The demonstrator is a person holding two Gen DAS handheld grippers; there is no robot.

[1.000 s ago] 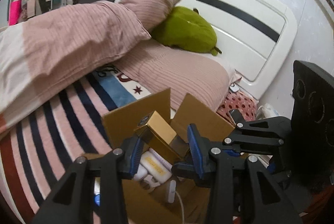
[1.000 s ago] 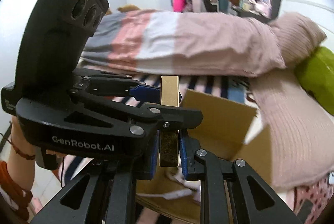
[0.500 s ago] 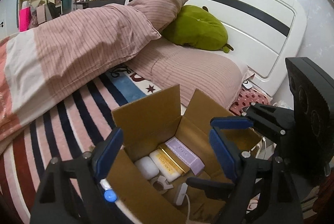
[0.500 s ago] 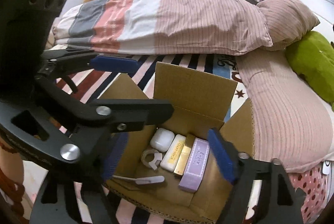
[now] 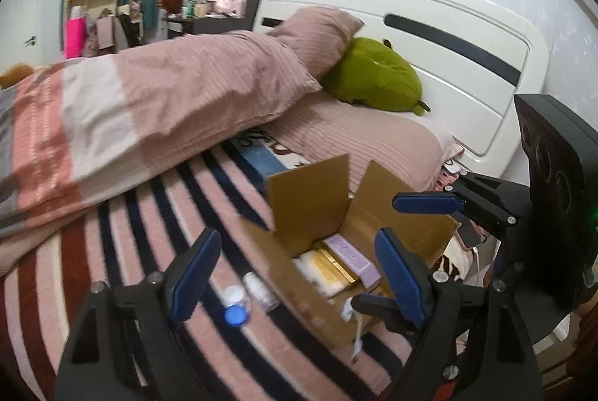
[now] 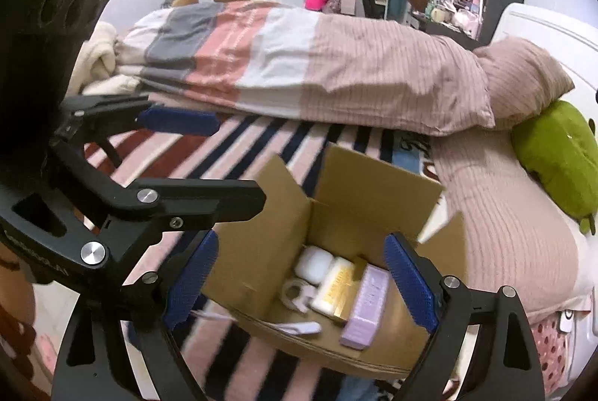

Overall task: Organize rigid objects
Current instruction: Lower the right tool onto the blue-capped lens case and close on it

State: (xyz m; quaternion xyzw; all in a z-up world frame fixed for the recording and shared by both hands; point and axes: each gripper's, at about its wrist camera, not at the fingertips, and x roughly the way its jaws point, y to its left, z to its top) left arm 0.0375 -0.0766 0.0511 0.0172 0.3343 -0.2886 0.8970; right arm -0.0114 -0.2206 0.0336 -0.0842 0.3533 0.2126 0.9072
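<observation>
Cardboard box (image 6: 336, 199) sits open on the striped bed, holding a gold box (image 6: 345, 292) between a cream box (image 6: 332, 285) and a lilac box (image 6: 368, 307). Above it, the right hand-held gripper (image 6: 299, 281) has just been opening, nothing between its jaws; the left hand-held gripper (image 5: 295, 274) gapes empty beside the box, over a small bottle (image 5: 235, 305).

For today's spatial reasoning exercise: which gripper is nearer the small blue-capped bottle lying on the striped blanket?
Left. The left gripper hangs open almost directly over the blue-capped bottle; the right gripper hangs open over the cardboard box beside it.
</observation>
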